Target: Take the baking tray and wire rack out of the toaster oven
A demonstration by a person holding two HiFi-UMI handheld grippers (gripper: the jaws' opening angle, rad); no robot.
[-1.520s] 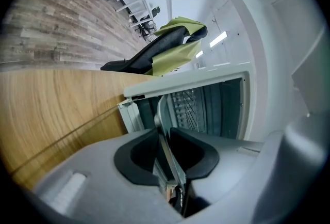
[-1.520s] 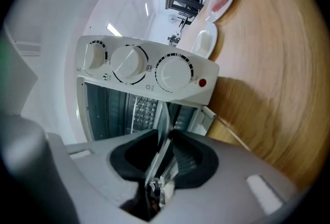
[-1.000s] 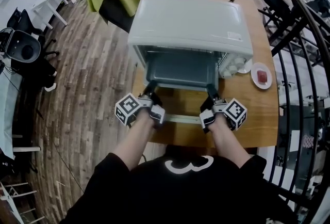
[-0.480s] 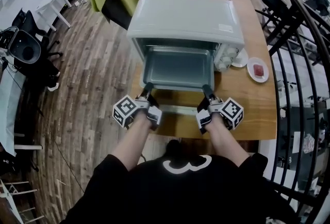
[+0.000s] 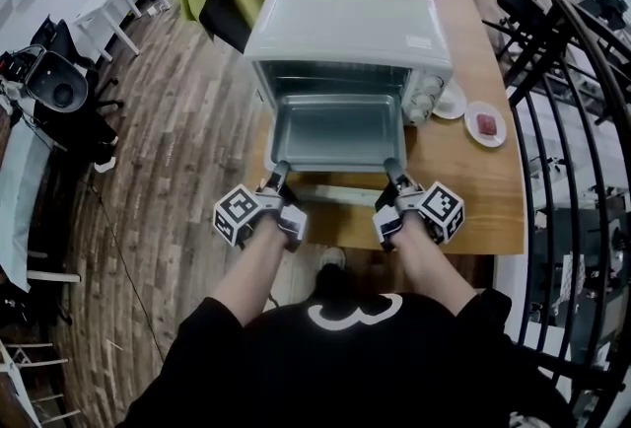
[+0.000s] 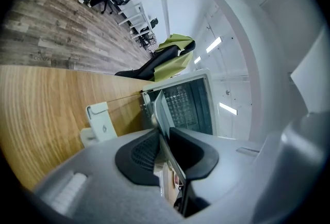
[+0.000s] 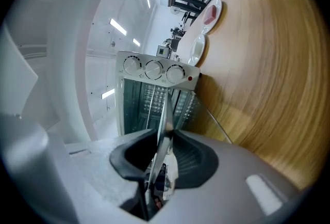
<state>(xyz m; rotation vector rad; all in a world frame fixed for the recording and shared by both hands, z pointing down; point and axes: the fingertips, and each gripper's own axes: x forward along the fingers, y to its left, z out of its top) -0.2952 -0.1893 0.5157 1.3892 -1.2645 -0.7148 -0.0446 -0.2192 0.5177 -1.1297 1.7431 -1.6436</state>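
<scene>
Both left claw (image 5: pixel 281 170) and right claw (image 5: pixel 391 167) clamp the baking tray (image 5: pixel 335 130), whose floor shows only overhead.

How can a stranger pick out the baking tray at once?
On the wooden table stands a white toaster oven. The baking tray sticks out of its open front: a shallow grey metal rectangle, gripped by the left gripper and the right gripper.

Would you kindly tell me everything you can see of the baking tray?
The baking tray is a shallow, rectangular, grey metal pan with a raised rim, and it looks empty. It lies roughly level, sticking out of the open toaster oven. The left gripper and right gripper each clamp its near rim, one by each corner.
</scene>
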